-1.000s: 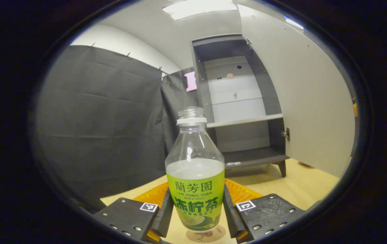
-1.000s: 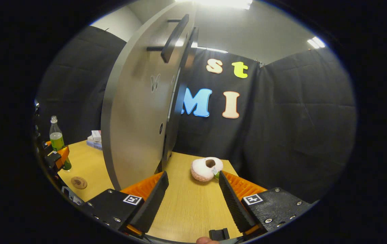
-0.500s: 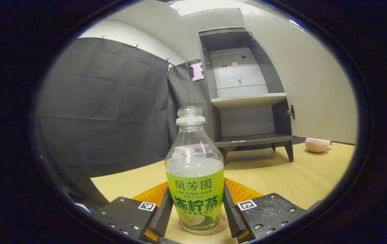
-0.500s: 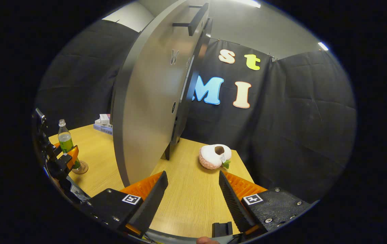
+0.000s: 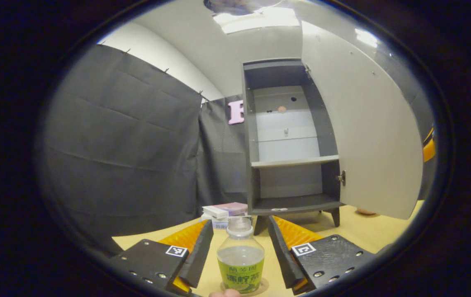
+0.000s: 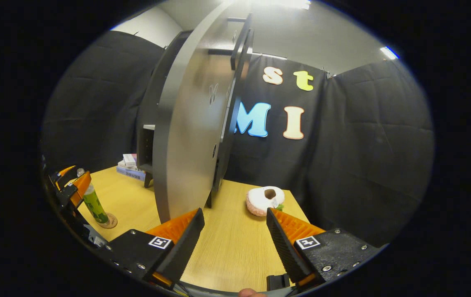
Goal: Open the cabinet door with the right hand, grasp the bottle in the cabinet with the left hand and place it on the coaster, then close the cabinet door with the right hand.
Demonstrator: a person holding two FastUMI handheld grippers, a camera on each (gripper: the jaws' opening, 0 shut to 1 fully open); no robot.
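Observation:
The bottle (image 5: 240, 258), clear with a green label and no cap, stands upright on the round brown coaster (image 5: 260, 284) on the wooden table. My left gripper (image 5: 240, 225) is open, its fingers (image 5: 199, 249) either side of the bottle's neck and clear of it. In the right gripper view the bottle (image 6: 95, 205) and coaster (image 6: 110, 220) sit at the far left with the left gripper (image 6: 69, 187) at the bottle's top. My right gripper (image 6: 234, 214) is open over bare table, near the edge of the open cabinet door (image 6: 192, 140). The door's handle (image 6: 239, 41) is high up.
The grey cabinet (image 5: 291, 165) stands open behind the bottle, its shelves bare, its door (image 5: 363, 136) swung out to the right. A stack of books (image 5: 225, 210) lies left of the cabinet's foot. A plush ring toy (image 6: 265, 200) lies on the table past the door.
The left gripper has opened and let go of the bottle, now standing on the coaster, and has drawn up and back from it. The right gripper has hardly moved.

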